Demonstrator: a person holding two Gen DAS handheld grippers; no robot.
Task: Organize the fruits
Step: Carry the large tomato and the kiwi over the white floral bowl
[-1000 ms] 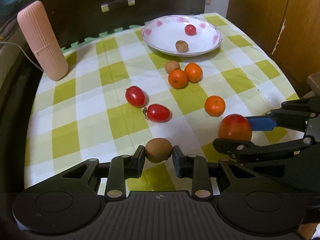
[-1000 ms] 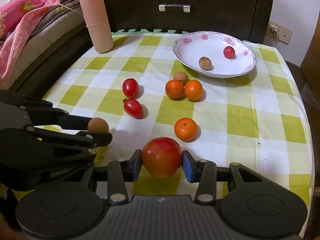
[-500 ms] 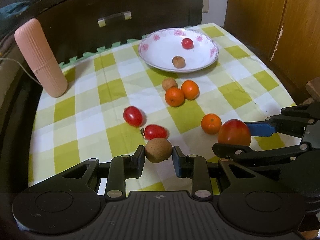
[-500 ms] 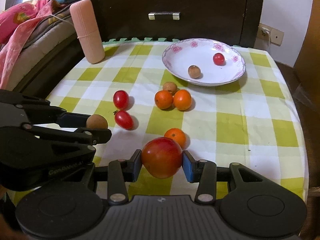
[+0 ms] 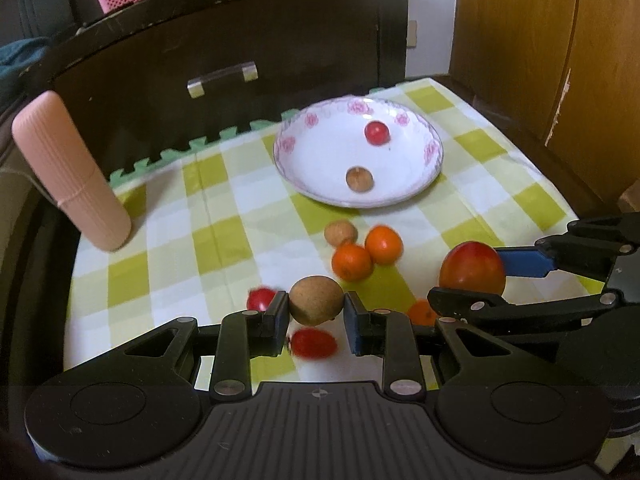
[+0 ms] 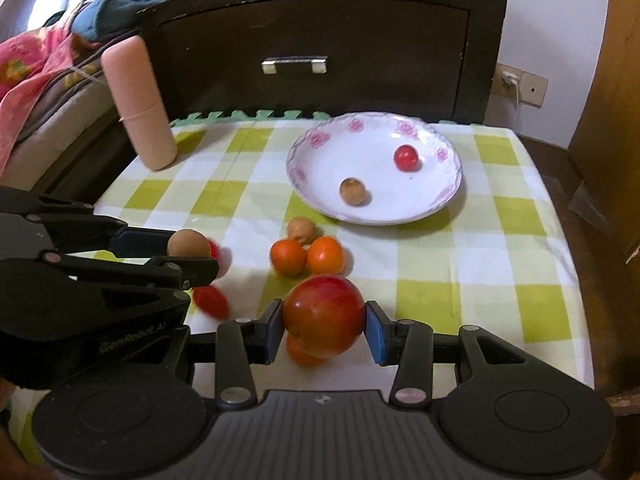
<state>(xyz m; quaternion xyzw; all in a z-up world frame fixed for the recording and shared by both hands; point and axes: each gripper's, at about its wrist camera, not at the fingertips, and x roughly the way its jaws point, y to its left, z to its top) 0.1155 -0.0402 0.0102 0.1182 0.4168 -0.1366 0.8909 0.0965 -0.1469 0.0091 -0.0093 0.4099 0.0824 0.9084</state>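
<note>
My left gripper (image 5: 316, 307) is shut on a brown kiwi (image 5: 316, 300), held above the checked cloth. My right gripper (image 6: 323, 322) is shut on a large red apple (image 6: 324, 314), also lifted; it shows at the right of the left wrist view as the apple (image 5: 472, 269). A white flowered bowl (image 6: 320, 160) at the back holds a small red tomato (image 6: 406, 157) and a small brown fruit (image 6: 352, 191). Two oranges (image 6: 288, 257) and a brown fruit (image 6: 301, 230) lie between bowl and grippers. Red tomatoes (image 5: 314, 343) and a third orange (image 5: 420, 313) lie under the grippers, partly hidden.
A pink ribbed cylinder (image 6: 138, 104) stands at the back left of the table. A dark cabinet with a metal handle (image 6: 294, 65) rises behind the table. Wooden doors (image 5: 560, 60) stand to the right. Bedding (image 6: 32, 72) lies at the left.
Both grippers have risen and moved toward the bowl with their fruits held. The bowl and loose oranges now sit lower and nearer in both views.
</note>
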